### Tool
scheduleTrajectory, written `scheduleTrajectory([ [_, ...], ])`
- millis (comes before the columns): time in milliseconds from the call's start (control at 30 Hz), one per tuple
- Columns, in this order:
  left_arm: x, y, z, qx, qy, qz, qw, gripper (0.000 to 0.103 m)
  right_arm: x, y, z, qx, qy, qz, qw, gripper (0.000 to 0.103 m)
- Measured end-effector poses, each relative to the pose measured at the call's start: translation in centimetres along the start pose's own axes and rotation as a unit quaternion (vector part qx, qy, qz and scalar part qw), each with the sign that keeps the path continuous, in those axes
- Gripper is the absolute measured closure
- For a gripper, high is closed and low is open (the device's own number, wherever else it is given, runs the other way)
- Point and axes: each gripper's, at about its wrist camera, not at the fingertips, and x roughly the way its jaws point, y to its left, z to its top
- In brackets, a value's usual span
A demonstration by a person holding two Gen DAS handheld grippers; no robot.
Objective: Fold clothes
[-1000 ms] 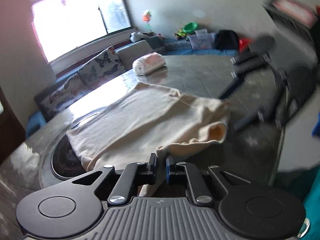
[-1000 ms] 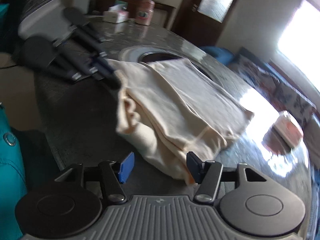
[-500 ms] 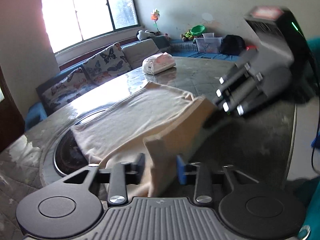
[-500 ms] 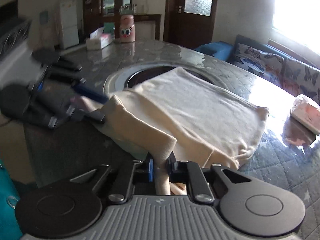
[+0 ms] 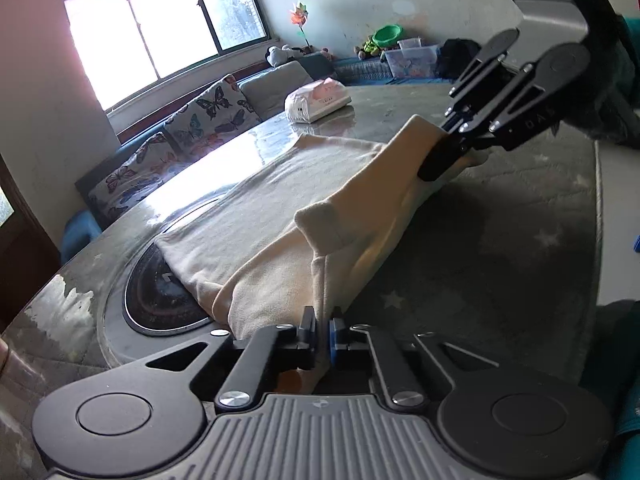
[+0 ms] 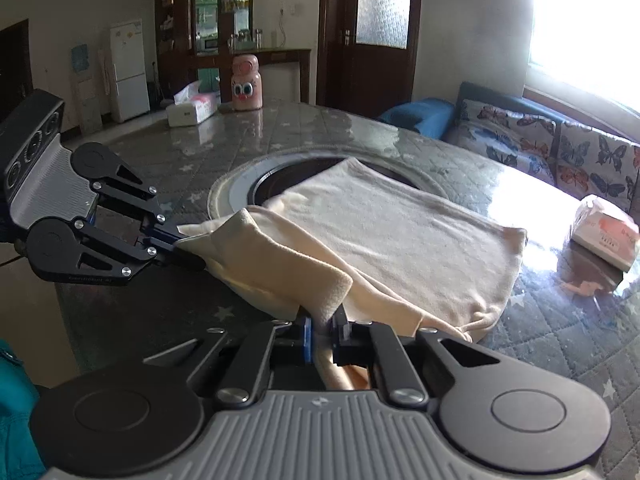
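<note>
- Left claw [image 5: 323, 330]: clamped tight on the near corner of the cream garment [image 5: 280, 200], cloth pinched between the pads.
- Right claw [image 6: 322, 330]: likewise pinched shut on the other corner of the same near edge, a fold of fabric standing up just above the jaws.
- Between the two: near edge lifted off the tabletop [image 5: 500, 240] and sagging slightly; rest of the garment lying flat, partly over the round inset [image 5: 160, 296] toward the far left.
- Best handled by keeping both grips firm, raising both corners evenly, holding the edge taut, then carrying it toward the far edge and laying it square.
- Worth watching: uneven lift likely to skew the fold or drag the flat layer.
- Far off: tissue pack [image 5: 318, 98], well apart from the cloth.
</note>
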Motion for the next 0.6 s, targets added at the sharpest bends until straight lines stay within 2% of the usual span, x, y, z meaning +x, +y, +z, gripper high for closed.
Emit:
scheduleTrajectory([
  [167,-2.5,-0.1,0.5,-0.018,-0.012,-0.018,0.9996,0.097,-2.6,1.0,0.1,-0.015,-0.024,0.005,1.0,0.095],
  [433,-10.8,-2.4,0.4,-0.031,-0.029,-0.058,0.9974,0.097,-10.2,4.8,-0.6,-0.042,-0.024,0.042,0.998,0.095],
  [500,-11.9,-3.1,0.6,-0.02,-0.03,-0.057,0.9978,0.097,-11.6,5.8,-0.6,-0.044,-0.014,0.053,0.998,0.095],
  [600,-11.7,-3.0,1.2,-0.009,-0.036,-0.05,0.9981,0.097,-12.0,6.0,-0.1,-0.051,-0.01,0.045,0.998,0.095],
])
